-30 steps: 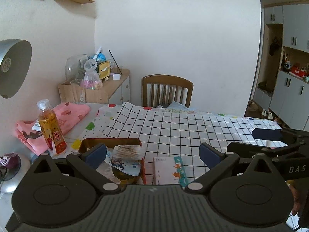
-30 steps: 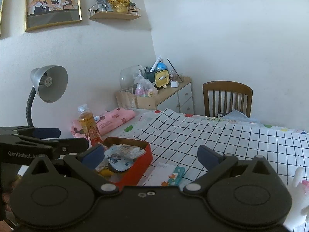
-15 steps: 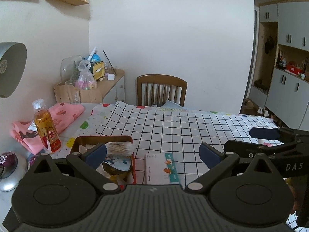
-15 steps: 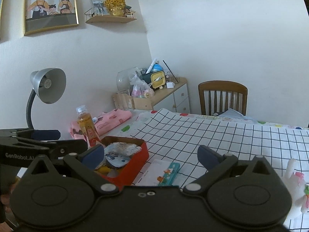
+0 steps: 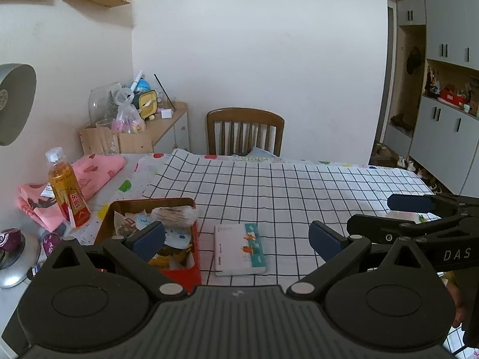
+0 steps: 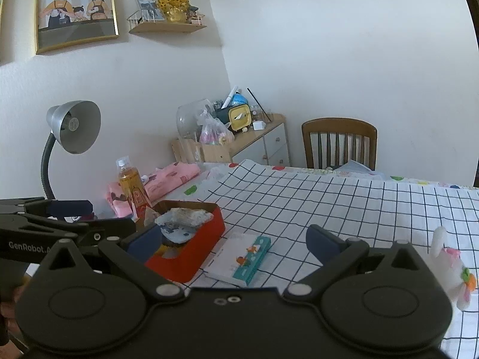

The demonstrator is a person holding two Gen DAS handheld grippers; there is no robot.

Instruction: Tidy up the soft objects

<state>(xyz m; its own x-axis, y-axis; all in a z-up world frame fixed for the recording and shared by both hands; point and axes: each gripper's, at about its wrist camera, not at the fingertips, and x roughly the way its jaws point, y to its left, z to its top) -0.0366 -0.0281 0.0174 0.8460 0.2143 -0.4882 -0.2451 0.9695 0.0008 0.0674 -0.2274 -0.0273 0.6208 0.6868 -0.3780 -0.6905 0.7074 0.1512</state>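
Both of our grippers hover above the near edge of the table, each with its jaws spread wide and nothing between them. Our left gripper (image 5: pixel 236 237) points over the checked tablecloth (image 5: pixel 299 191), and in its view our right gripper (image 5: pixel 410 203) juts in from the right, side-on. Our right gripper's own camera shows the left one (image 6: pixel 70 206) reaching in from the left in the same way.

Below the left gripper's left finger we see a red tin box (image 5: pixel 182 272) heaped with crinkled snack packets (image 5: pixel 175 215). Just beside it to the right, apart from it, a small white and teal booklet (image 5: pixel 239 248) lies flat on the cloth.

Left of the tin stands an upright bottle of amber drink (image 5: pixel 67 197), and behind that lies a pink patterned cloth (image 5: pixel 95 170), folded, near the wall. A white plush toy (image 6: pixel 452 269) with a pink and orange trim sits on the cloth at the right edge of our right camera's view, close to the right finger but not touching it.

A grey desk lamp (image 6: pixel 74 125) leans over the left end of the table, and a wooden chair (image 5: pixel 245 131) stands at the far side.
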